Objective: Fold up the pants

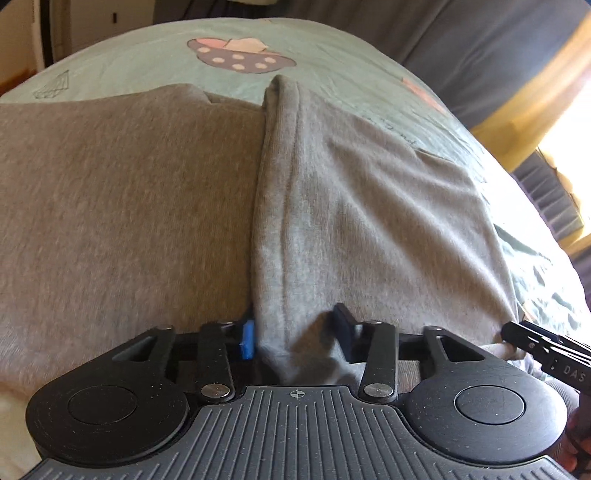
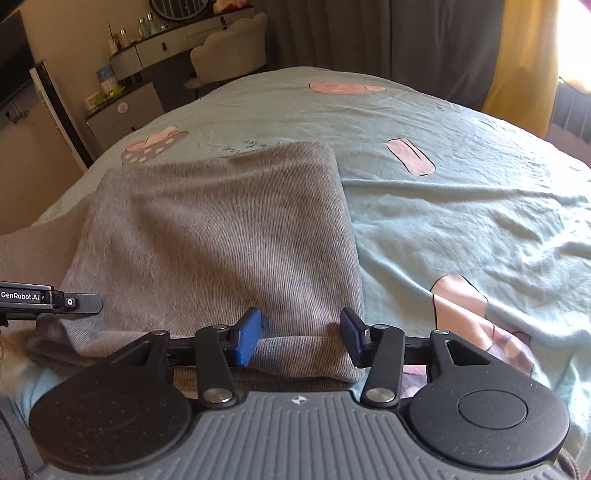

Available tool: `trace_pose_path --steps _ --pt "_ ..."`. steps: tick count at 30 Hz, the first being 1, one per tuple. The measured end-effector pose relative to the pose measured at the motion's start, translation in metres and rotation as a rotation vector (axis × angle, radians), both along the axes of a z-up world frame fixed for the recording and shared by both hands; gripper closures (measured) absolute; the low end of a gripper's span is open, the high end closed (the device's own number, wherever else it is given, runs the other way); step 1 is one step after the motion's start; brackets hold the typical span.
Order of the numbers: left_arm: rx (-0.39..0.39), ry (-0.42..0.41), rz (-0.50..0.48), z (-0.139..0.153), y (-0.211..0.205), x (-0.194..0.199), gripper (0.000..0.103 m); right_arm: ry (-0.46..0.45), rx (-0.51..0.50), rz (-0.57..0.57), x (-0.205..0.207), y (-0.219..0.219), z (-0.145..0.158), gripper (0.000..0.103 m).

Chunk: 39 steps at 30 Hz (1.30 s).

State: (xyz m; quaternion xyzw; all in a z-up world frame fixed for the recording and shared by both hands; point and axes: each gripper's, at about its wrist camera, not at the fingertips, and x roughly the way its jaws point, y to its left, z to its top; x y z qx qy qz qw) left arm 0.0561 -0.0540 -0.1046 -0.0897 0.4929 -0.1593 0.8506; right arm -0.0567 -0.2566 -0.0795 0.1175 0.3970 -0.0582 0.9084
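Observation:
Grey knit pants [image 1: 147, 206] lie on a pale green bedsheet [image 1: 332, 48]. In the left wrist view a folded layer [image 1: 369, 229] lies over the right part, with a thick fold ridge running away from me. My left gripper [image 1: 295, 338] is open, its blue pads either side of the near end of that ridge. In the right wrist view the pants [image 2: 221, 240] show as a folded stack. My right gripper [image 2: 301, 339] is open, its pads astride the stack's near right corner. Each gripper's tip shows at the edge of the other's view.
The sheet [image 2: 461, 221] has pink and grey cartoon prints and spreads wide to the right of the pants. Beyond the bed stand a dresser with bottles [image 2: 155, 48], a beige chair [image 2: 232, 48], grey curtains [image 2: 369, 33] and a yellow curtain [image 2: 517, 74].

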Motion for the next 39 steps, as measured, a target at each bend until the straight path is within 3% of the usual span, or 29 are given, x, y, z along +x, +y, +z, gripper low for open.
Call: trace_pose_path --steps 2,4,6,7,9,10,11,12,14,15,18,20,22,25,30,34,36,38,39 --pt "-0.038 0.004 0.022 0.001 0.009 -0.003 0.078 -0.007 0.012 0.004 -0.005 0.000 0.001 0.046" --pt "-0.075 0.000 0.049 0.008 0.019 -0.001 0.083 -0.026 0.043 0.005 -0.010 -0.003 0.002 0.040" --pt "-0.101 -0.015 0.097 0.016 0.030 -0.003 0.084 -0.041 0.069 -0.003 -0.014 -0.005 0.005 0.026" --pt "-0.093 -0.023 0.131 0.019 0.035 -0.004 0.081 -0.040 0.081 -0.010 -0.015 -0.008 0.004 0.026" --pt "-0.002 -0.077 0.276 0.030 0.050 -0.009 0.067 -0.028 0.111 -0.031 -0.015 -0.013 0.002 0.026" --pt "0.025 -0.108 0.340 0.037 0.059 -0.013 0.034 -0.026 0.125 -0.041 -0.015 -0.016 0.002 0.026" --pt "0.006 -0.141 0.411 0.046 0.076 -0.019 0.012 -0.028 0.138 -0.047 -0.015 -0.018 0.001 0.026" --pt "-0.046 -0.172 0.458 0.054 0.092 -0.026 0.008 -0.031 0.151 -0.051 -0.015 -0.020 0.001 0.025" --pt "-0.169 -0.228 0.538 0.069 0.132 -0.040 0.008 -0.032 0.169 -0.063 -0.014 -0.022 -0.001 0.025" --pt "-0.186 -0.240 0.566 0.075 0.149 -0.043 0.008 -0.028 0.175 -0.066 -0.013 -0.023 -0.002 0.025" --pt "-0.136 -0.283 0.658 0.078 0.205 -0.053 0.006 -0.028 0.197 -0.072 -0.010 -0.024 -0.004 0.025" --pt "-0.117 -0.250 0.714 0.068 0.239 -0.057 0.006 -0.041 0.209 -0.079 -0.010 -0.026 -0.005 0.025" --pt "-0.155 -0.203 0.776 0.049 0.274 -0.064 0.007 -0.062 0.227 -0.085 -0.010 -0.029 -0.005 0.025" --pt "-0.186 -0.151 0.852 0.027 0.300 -0.068 0.007 -0.079 0.257 -0.097 -0.009 -0.034 -0.004 0.025" --pt "-0.341 -0.106 0.851 0.002 0.323 -0.056 0.007 -0.087 0.255 -0.105 -0.006 -0.033 -0.004 0.025" --pt "-0.352 -0.092 0.856 -0.012 0.328 -0.038 0.007 -0.089 0.227 -0.103 -0.006 -0.027 -0.002 0.025" --pt "-0.352 -0.109 0.881 -0.015 0.328 -0.032 0.011 -0.092 0.222 -0.103 -0.006 -0.026 -0.002 0.024" --pt "-0.344 -0.111 0.896 -0.018 0.331 -0.027 0.041 -0.099 0.218 -0.104 -0.007 -0.025 -0.001 0.024" --pt "-0.364 -0.107 0.894 -0.021 0.333 -0.026 0.047 -0.103 0.217 -0.105 -0.008 -0.025 0.000 0.024"
